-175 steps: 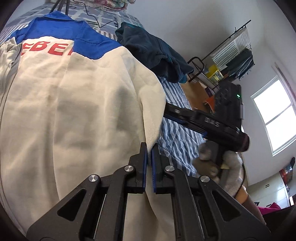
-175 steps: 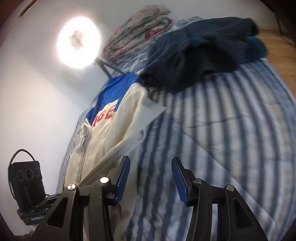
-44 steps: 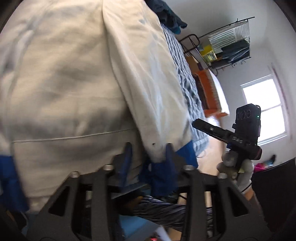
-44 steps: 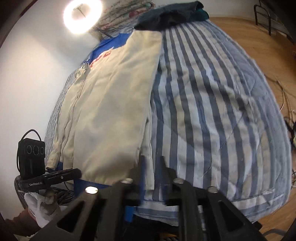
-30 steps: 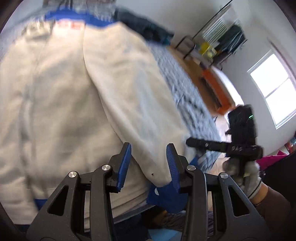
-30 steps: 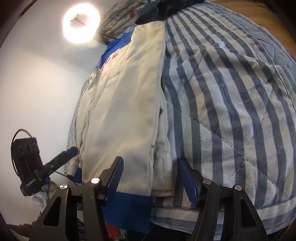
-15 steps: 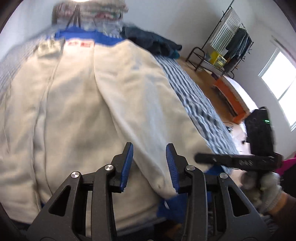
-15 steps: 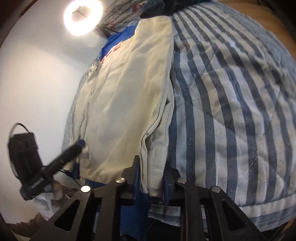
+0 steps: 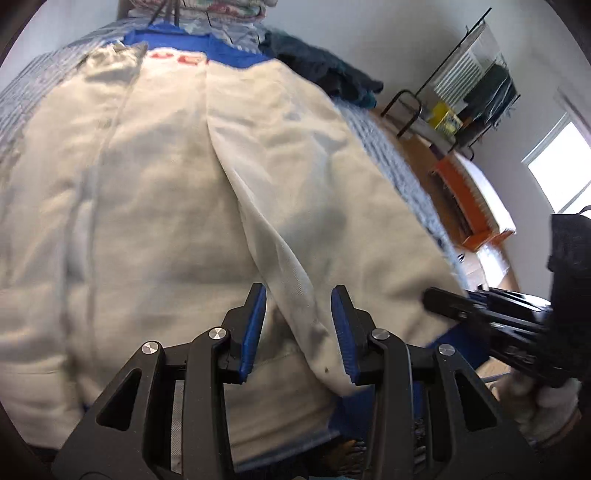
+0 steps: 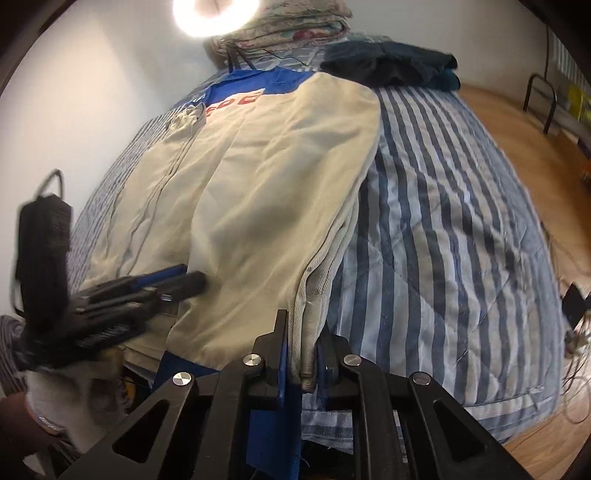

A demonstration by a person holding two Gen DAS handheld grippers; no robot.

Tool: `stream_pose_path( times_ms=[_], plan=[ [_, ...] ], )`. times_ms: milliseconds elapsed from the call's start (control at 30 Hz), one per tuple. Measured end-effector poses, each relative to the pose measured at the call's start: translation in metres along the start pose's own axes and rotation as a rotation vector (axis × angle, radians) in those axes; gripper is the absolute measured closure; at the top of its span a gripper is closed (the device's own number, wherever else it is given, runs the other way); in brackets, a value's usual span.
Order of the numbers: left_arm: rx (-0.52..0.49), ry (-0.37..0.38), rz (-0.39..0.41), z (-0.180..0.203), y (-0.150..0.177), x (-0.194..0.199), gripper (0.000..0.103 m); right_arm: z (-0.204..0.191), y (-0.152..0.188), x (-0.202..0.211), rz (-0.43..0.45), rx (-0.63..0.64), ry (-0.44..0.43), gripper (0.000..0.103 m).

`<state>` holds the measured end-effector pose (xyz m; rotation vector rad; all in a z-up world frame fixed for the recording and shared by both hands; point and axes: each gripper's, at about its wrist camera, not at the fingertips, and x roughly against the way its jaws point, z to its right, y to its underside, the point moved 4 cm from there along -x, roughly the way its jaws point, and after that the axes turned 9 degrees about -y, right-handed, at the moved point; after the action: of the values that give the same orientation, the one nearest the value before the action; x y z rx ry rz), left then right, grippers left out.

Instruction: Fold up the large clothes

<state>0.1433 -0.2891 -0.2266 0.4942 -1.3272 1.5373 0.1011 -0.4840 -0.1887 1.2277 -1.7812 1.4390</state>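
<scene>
On the striped bed (image 10: 443,221), the right gripper (image 10: 301,354) is closing on the cream jacket (image 10: 266,192) edge; the left gripper (image 9: 299,325) fingers stand apart around a fold.

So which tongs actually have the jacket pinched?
The right tongs: closing on the cream jacket's side edge. The left tongs stand open around a fold.

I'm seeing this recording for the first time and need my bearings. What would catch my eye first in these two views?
A big cream jacket with a blue yoke and red letters lies spread along the left side of a blue-striped bed. The right tongs are closing on its stacked near edge, while the left tongs stand open astride a folded-in flap. A ring light glares at the bed's far end, beside a dark clothes heap.
</scene>
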Motion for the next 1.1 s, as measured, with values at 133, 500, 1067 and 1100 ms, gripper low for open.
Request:
stream_pose_path(
  times_ms=[133,500,1067,1100],
  plan=[
    [0.051,0.022,0.086,-0.025,-0.008,0.062,0.065,-0.014,-0.002,0.008,0.013,0.096,0.058,0.094],
    [0.179,-0.096,0.248,-0.123,-0.019,0.155,0.065,-0.093,-0.017,-0.001,0.027,0.371,0.146,0.096],
    [0.316,-0.147,0.213,-0.193,0.001,0.141,0.065,-0.203,0.024,-0.108,-0.216,0.73,0.077,0.096],
    [0.319,-0.147,0.211,-0.195,0.002,0.141,0.065,-0.203,0.026,-0.113,-0.228,0.729,0.076,0.096]
  ],
)
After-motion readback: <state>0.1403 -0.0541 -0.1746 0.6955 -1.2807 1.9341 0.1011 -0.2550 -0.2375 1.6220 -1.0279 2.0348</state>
